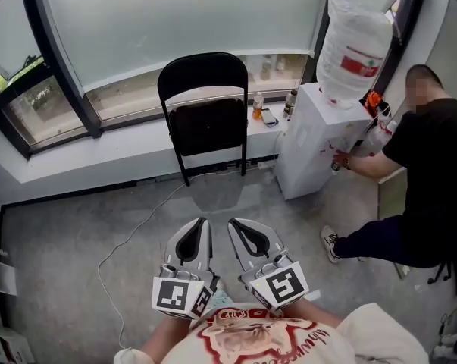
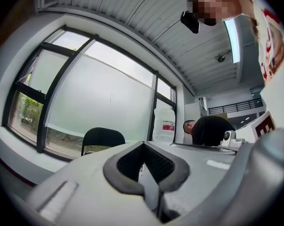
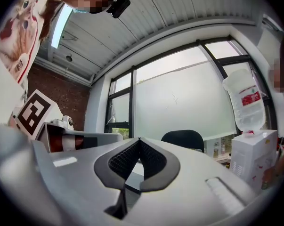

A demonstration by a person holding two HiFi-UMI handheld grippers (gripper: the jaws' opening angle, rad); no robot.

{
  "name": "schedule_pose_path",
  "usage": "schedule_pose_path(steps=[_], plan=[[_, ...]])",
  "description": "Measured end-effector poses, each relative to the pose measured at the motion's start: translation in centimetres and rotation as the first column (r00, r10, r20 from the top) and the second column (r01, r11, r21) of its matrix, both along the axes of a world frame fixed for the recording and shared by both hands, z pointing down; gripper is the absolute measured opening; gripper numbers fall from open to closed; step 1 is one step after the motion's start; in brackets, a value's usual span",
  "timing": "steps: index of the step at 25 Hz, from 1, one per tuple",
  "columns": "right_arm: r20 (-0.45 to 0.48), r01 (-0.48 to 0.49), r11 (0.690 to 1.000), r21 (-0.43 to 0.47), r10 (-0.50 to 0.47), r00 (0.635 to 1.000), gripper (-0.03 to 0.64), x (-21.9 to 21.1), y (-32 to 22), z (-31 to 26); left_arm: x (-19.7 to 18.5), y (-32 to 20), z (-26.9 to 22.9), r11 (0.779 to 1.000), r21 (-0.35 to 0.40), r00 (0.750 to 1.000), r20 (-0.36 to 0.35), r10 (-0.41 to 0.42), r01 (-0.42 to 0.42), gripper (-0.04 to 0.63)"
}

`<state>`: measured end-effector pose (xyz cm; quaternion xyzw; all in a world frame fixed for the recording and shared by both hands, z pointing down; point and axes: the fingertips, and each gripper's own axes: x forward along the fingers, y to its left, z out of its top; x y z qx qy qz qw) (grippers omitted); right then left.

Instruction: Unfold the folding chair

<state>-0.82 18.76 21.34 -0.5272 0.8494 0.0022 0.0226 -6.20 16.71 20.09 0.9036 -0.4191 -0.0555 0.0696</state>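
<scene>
**Black folding chair (image 1: 205, 120) dead ahead, both grippers shut on nothing**

Head view: stands folded, long axis upright, against the window ledge (image 1: 122, 101), well apart from left gripper (image 1: 203, 221) and right gripper (image 1: 233, 223), held side by side; lines up slightly more with the left.
Left gripper view: tips meeting, nothing between; chair (image 2: 102, 136) beyond, left of them.
Right gripper view: likewise closed, empty; chair (image 3: 182, 138) beyond, right of the tips

Chair (image 1: 205, 116): black tube frame, probably painted metal; matt black padded seat and back. Floor (image 1: 76, 241): rough grey concrete. Dispenser (image 1: 308, 150), far right: smooth white plastic; bottle (image 1: 355, 48) translucent plastic. Left gripper (image 1: 203, 222), right gripper (image 1: 233, 223): matt grey plastic, ribbed black pads (image 3: 124, 161).
</scene>
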Motion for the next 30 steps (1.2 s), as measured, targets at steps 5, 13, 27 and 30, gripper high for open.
schedule_pose_path(steps=[5,13,27,30], plan=[[-0.02,-0.018,1.0,-0.005,0.018,1.0,0.022,-1.7,-4.4,0.0,-1.6,-4.3,0.9,1.0,-0.012,1.0,-0.004,0.028,-0.028,0.003],[-0.023,-0.063,0.998,-0.026,0.062,0.998,0.021,-4.0,-9.3,0.1,-4.6,-8.8,1.6,0.998,-0.045,0.999,-0.007,0.038,-0.038,0.003],[-0.019,-0.039,0.997,-0.064,0.037,0.999,0.022,-5.4,-13.8,1.5,-6.7,-13.3,3.0,0.995,-0.096,1.0,-0.018,0.011,-0.012,0.003],[-0.015,-0.01,0.999,-0.051,0.01,1.0,0.021,-6.0,-16.0,1.3,-7.5,-15.2,3.1,0.997,-0.081,1.0,-0.018,-0.019,0.017,0.003]])
